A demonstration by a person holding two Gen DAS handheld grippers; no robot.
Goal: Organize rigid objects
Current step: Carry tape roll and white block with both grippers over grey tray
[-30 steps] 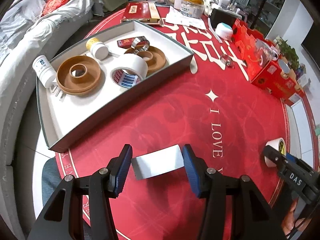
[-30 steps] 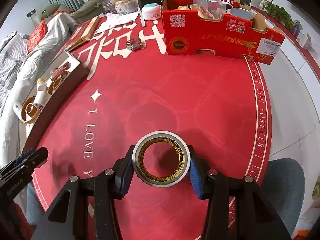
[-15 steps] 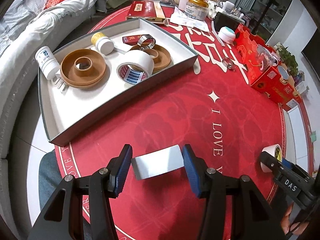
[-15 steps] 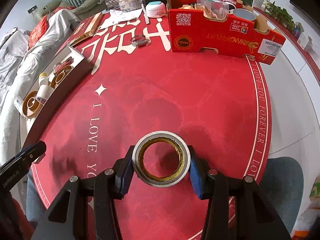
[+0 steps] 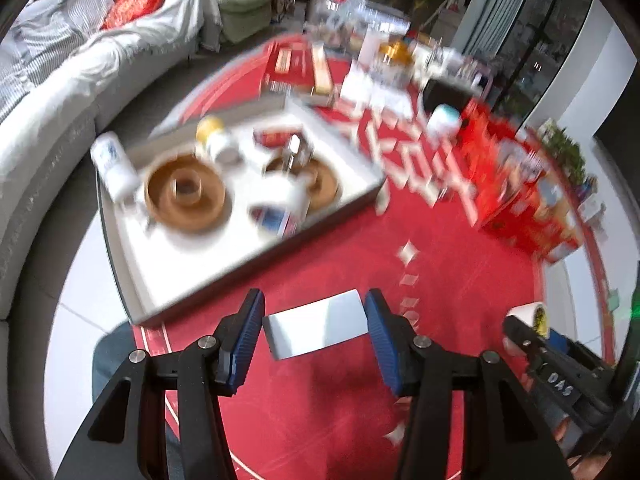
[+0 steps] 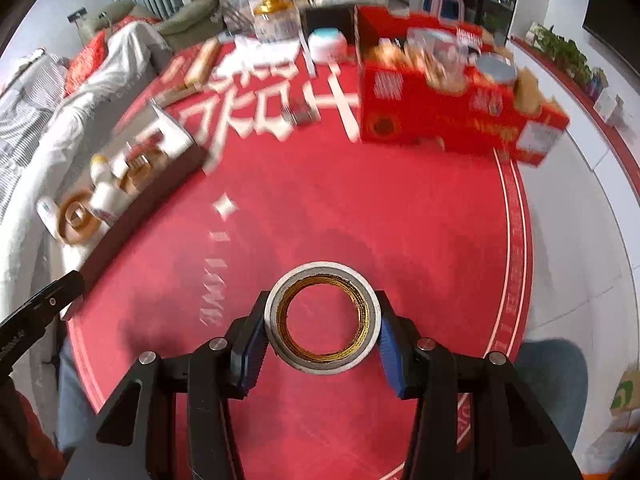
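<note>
My left gripper (image 5: 315, 326) is shut on a flat white rectangular piece (image 5: 318, 323), held above the red round tablecloth (image 5: 440, 280). Ahead of it on the left lies a grey-walled white tray (image 5: 132, 280) with two brown rings (image 5: 185, 192), a white tape roll (image 5: 284, 204), small bottles and a metal clip, all blurred. My right gripper (image 6: 322, 322) is shut on a white tape roll with a gold inner rim (image 6: 322, 318), lifted over the cloth. That same roll (image 5: 528, 314) and right gripper show at the right edge of the left wrist view. The tray (image 6: 152, 184) appears far left in the right wrist view.
A red cardboard box (image 6: 452, 120) full of items stands at the back right. Jars, a white-teal pot (image 6: 328, 42), papers and a metal clip (image 6: 300, 114) crowd the far side. A sofa (image 5: 60, 92) lies left of the table; a person's knees show below the table edge.
Both grippers have risen with their loads; the table and tray look farther away and the view has tilted up toward the room. Neither grip has changed.
</note>
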